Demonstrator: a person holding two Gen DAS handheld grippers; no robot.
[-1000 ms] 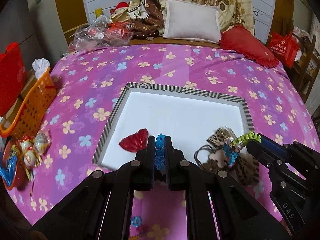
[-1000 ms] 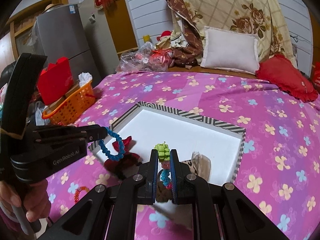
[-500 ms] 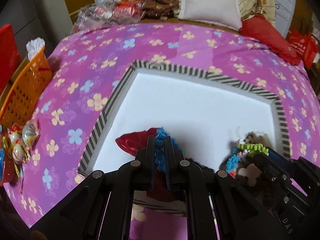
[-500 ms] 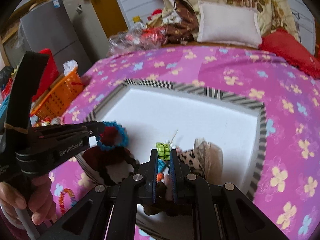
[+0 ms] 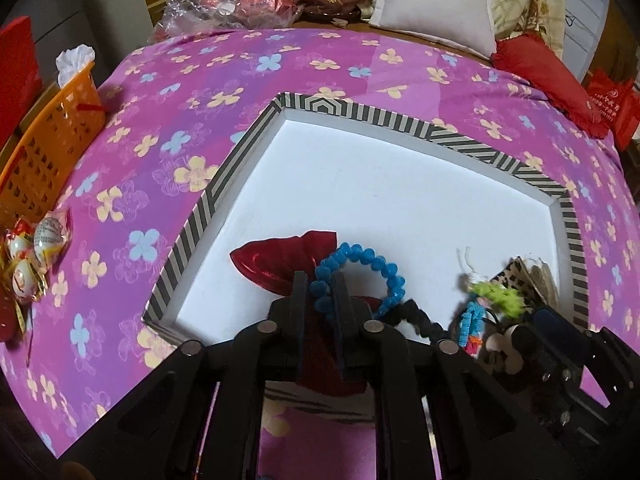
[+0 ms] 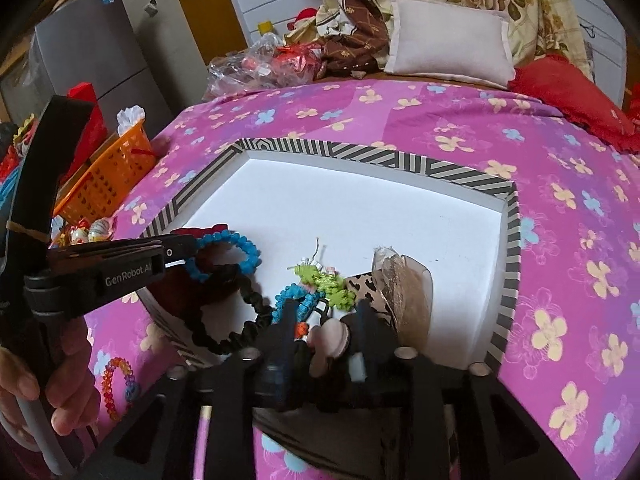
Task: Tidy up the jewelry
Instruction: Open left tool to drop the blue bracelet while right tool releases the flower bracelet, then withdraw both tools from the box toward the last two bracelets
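A white tray with a striped rim (image 5: 348, 114) (image 6: 360, 156) lies on the bed. My left gripper (image 5: 322, 280) is shut on a blue bead bracelet (image 5: 376, 268) (image 6: 236, 246), held low over a red pouch (image 5: 280, 258) at the tray's near left. A black bead bracelet (image 6: 224, 332) lies beside it. My right gripper (image 6: 324, 308) stands open over a green and blue charm strand (image 6: 320, 282) (image 5: 492, 300) that lies in the tray, next to a leopard-print pouch (image 6: 396, 284). A pale round piece (image 6: 332, 340) sits between the right fingers.
An orange basket (image 5: 44, 152) (image 6: 108, 172) stands off the bed's left edge, with wrapped sweets (image 5: 32, 256) near it. A rainbow bead bracelet (image 6: 116, 384) lies on the pink flowered cover (image 5: 160, 120) near my left hand. A white pillow (image 5: 432, 8) and red cushion (image 5: 548, 80) lie at the back.
My right gripper has opened and let go of the green and blue strand, which now lies in the tray. Both grippers have come lower over the tray's near edge.
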